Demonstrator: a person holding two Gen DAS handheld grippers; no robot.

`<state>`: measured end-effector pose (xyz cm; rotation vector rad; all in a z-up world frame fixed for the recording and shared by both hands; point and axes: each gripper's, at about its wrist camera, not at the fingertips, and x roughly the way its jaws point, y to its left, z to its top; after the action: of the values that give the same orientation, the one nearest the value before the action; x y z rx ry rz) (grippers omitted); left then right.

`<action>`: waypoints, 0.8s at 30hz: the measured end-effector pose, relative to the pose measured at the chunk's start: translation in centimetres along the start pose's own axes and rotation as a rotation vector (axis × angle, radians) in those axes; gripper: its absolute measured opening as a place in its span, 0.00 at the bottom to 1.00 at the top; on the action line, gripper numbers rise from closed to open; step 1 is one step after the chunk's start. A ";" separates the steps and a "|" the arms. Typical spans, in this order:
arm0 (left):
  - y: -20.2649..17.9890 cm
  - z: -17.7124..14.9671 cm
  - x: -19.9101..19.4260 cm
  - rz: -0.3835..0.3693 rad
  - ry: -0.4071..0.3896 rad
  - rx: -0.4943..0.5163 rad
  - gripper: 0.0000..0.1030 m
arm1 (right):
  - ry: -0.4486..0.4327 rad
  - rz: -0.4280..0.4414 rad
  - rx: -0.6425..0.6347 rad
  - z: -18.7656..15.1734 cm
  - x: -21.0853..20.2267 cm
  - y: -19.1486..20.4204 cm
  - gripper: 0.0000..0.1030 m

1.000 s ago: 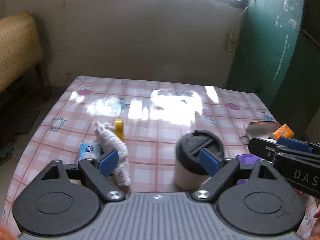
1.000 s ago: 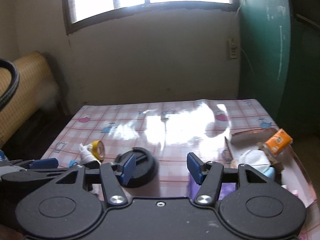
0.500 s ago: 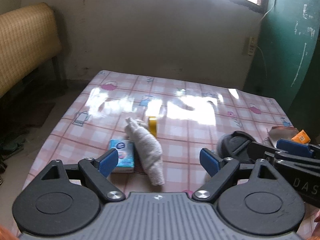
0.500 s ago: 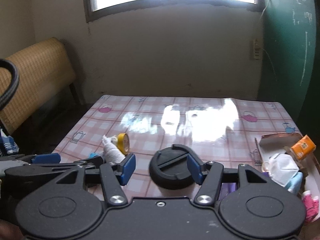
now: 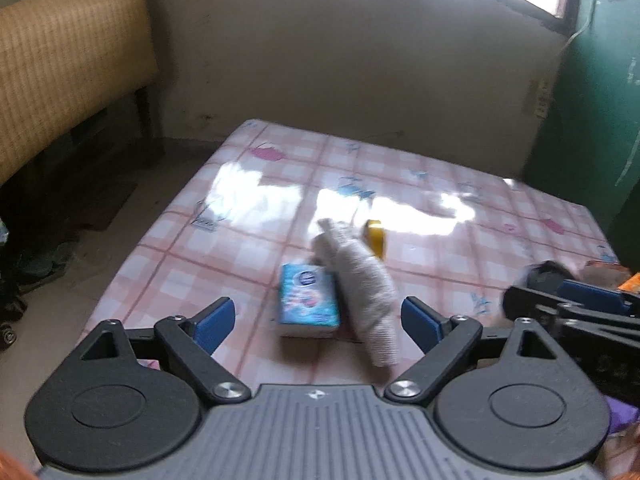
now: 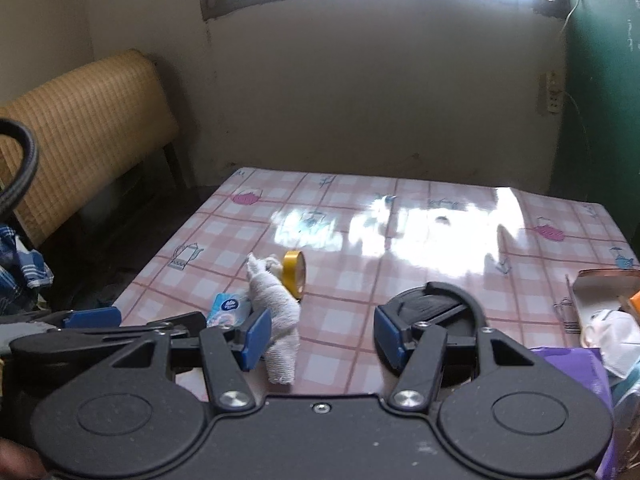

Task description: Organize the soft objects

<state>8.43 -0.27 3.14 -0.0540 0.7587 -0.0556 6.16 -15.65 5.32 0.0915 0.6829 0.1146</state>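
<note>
A rolled white cloth [image 5: 362, 280] lies on the pink checked table [image 5: 248, 216], with a blue tissue pack [image 5: 306, 300] touching its left side. Both sit between the fingers of my open, empty left gripper [image 5: 318, 320], a little ahead of it. In the right wrist view the cloth [image 6: 276, 308] and the tissue pack [image 6: 228, 309] lie at the left. My right gripper [image 6: 322, 334] is open and empty above the table's near edge. A white face mask [image 6: 612, 330] lies in a cardboard box [image 6: 600, 284] at the right.
A yellow tape roll [image 6: 295, 276] stands just behind the cloth. A cup with a black lid [image 6: 436, 312] stands by the right gripper's right finger. A purple pack [image 6: 576, 364] lies at the near right. A wicker bench [image 6: 80, 120] stands left of the table.
The left gripper has swung left, so the cloth and tissue pack now sit between its fingers and the cup has left its view. The right gripper has also turned left.
</note>
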 end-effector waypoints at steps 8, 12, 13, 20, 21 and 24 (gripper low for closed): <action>3.3 -1.4 5.2 0.046 0.078 -0.041 0.91 | 0.028 0.024 0.007 -0.8 2.2 0.1 0.67; 3.3 -1.6 8.0 0.039 0.099 -0.021 0.91 | 0.029 0.039 0.014 -1.0 3.1 0.1 0.67; 3.2 -1.6 8.5 0.028 0.096 -0.020 0.92 | 0.029 0.044 0.015 -1.0 3.3 0.1 0.67; 1.5 -0.7 11.8 -0.008 0.100 0.017 0.92 | 0.040 0.061 0.013 -1.0 4.9 0.1 0.67; 1.4 -0.7 12.3 0.000 0.101 0.019 0.91 | 0.041 0.061 0.013 -0.9 5.2 0.1 0.67; 1.4 -0.6 13.3 0.013 0.097 0.038 0.78 | 0.048 0.068 0.008 -0.9 5.8 0.3 0.68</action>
<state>17.68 0.13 -6.57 -0.0107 0.8545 -0.0609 9.99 -14.53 1.05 0.1200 0.7287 0.1793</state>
